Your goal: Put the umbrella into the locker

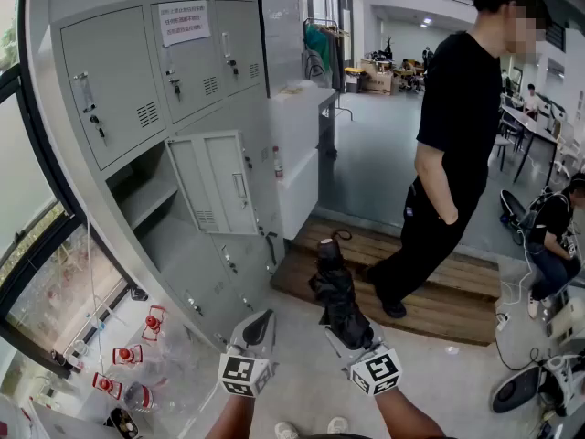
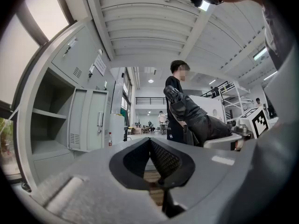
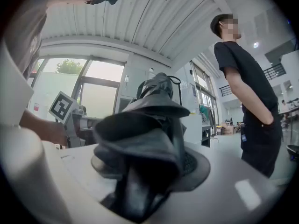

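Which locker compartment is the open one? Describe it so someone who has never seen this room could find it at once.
Start at the grey locker bank beside the windows, left in the head view. Below the row whose middle door carries a paper notice, one compartment shows a bare shelf inside. It is the only one whose door stands swung open; every visible neighbour is shut.

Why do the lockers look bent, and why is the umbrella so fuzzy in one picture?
Head view: the wide-angle lens bows the lockers. Right gripper view: the umbrella sits right at the lens, so it is out of focus, and the window behind it glares white. Left gripper view: mostly sharp, with dark rounded corners.
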`<action>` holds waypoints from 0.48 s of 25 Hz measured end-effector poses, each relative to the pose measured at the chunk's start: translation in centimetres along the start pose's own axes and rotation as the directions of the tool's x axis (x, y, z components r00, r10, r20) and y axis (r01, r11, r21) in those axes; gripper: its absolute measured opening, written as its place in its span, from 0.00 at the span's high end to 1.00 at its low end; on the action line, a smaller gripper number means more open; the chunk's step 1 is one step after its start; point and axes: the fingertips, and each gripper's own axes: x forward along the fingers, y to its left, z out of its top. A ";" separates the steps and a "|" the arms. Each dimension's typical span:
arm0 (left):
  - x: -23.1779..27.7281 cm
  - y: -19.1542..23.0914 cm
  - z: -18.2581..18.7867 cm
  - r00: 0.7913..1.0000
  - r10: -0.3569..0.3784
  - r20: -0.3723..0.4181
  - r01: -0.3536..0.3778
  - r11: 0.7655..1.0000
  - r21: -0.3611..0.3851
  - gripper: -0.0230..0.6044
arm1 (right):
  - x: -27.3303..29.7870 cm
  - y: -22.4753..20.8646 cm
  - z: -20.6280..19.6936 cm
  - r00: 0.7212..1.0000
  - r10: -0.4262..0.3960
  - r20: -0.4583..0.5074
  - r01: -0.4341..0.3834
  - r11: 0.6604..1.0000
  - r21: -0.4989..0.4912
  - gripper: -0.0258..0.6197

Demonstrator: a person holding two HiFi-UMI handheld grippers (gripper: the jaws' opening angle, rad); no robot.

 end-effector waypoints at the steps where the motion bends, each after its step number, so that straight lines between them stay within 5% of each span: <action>1: -0.1 -0.1 0.0 1.000 -0.001 0.002 0.001 1.000 -0.002 0.96 | 0.0 0.1 0.0 1.000 -0.001 -0.002 0.001 1.000 0.003 0.58; 12: 0.3 -0.3 0.2 1.000 -0.023 0.018 0.023 1.000 -0.002 0.96 | 0.5 0.6 -0.4 1.000 -0.007 -0.013 0.007 1.000 0.001 0.58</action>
